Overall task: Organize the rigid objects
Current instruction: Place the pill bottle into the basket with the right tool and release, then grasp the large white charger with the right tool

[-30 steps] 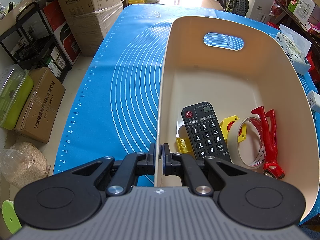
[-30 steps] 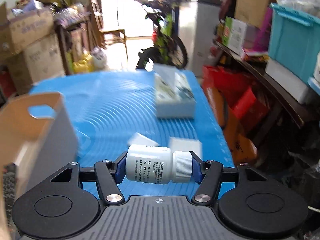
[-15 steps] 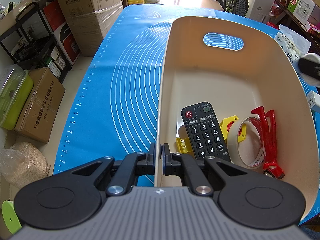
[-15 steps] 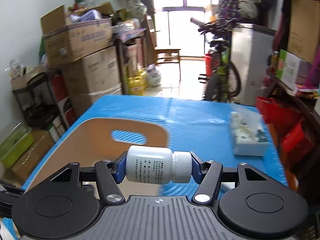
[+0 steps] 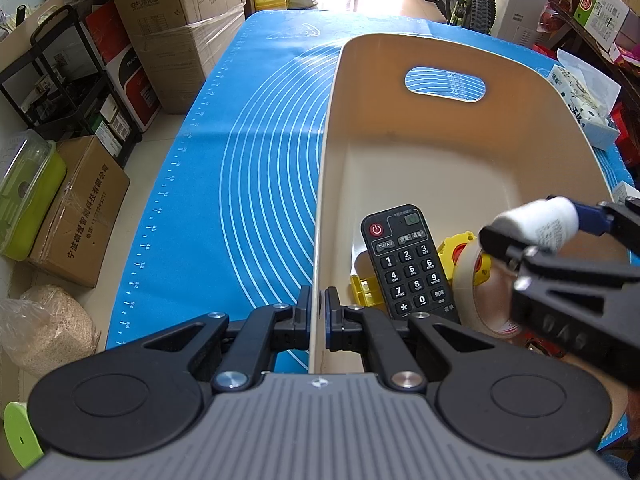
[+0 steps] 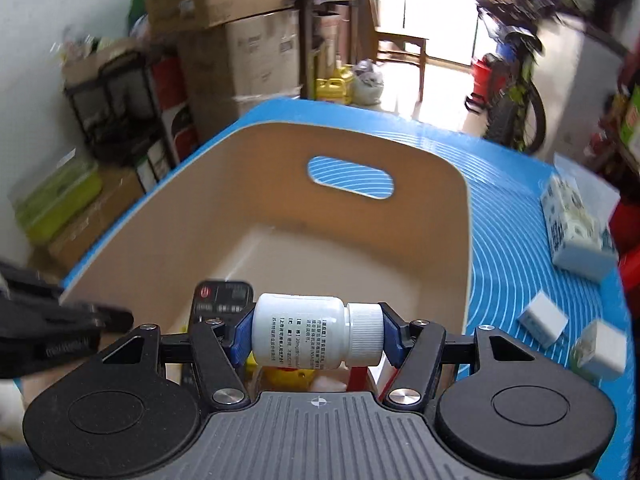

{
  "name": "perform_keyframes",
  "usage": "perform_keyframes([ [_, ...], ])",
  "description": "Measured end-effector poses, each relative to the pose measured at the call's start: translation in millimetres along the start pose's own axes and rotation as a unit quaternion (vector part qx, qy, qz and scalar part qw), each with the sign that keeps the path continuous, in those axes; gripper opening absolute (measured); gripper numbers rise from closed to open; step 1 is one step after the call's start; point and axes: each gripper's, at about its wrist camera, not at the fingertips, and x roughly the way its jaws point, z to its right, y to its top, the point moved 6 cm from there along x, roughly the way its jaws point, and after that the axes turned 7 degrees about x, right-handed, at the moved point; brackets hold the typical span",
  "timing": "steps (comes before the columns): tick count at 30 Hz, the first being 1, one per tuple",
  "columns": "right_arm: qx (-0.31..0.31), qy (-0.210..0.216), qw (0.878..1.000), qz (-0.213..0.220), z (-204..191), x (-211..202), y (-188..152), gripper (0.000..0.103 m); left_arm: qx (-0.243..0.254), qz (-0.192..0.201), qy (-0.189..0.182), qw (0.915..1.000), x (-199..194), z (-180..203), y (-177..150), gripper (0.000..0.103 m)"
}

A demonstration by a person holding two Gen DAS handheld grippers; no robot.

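Note:
A cream bin with a handle slot stands on the blue mat. My left gripper is shut on the bin's near left wall. Inside lie a black remote, a yellow part and a tape roll. My right gripper is shut on a white pill bottle, lying sideways with its cap to the right, and hangs over the near end of the bin. In the left wrist view the white pill bottle shows above the tape roll, in the right gripper.
A tissue pack and two small white boxes lie on the mat right of the bin. Cardboard boxes, a black rack and a green container stand left of the table. A bicycle is at the back.
My right gripper has carried the white bottle leftward from above the mat to over the bin, and it now shows in the left wrist view. The left gripper has stayed on the bin wall.

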Motion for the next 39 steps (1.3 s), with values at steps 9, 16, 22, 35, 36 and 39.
perform_keyframes([
  [9,0.038,0.018,0.999,-0.001,11,-13,6,0.073,0.000,-0.001,0.000,1.0000,0,0,0,0.007],
  [16,0.065,0.006,0.997,0.045,51,-53,24,0.080,0.000,-0.001,0.000,1.0000,0,-1,0,0.007],
  [22,0.127,-0.046,0.988,0.073,120,-72,42,0.082,0.001,-0.001,0.002,1.0000,0,1,0,0.007],
  [35,0.206,-0.183,0.961,0.005,246,-14,8,0.081,0.000,-0.002,0.001,1.0000,0,1,-1,0.007],
  [36,0.205,-0.189,0.960,0.002,250,-13,6,0.081,0.000,-0.002,0.002,1.0000,0,1,0,0.007],
  [39,0.200,-0.202,0.959,-0.013,258,-4,1,0.081,0.002,-0.002,0.004,1.0000,1,2,-1,0.007],
])
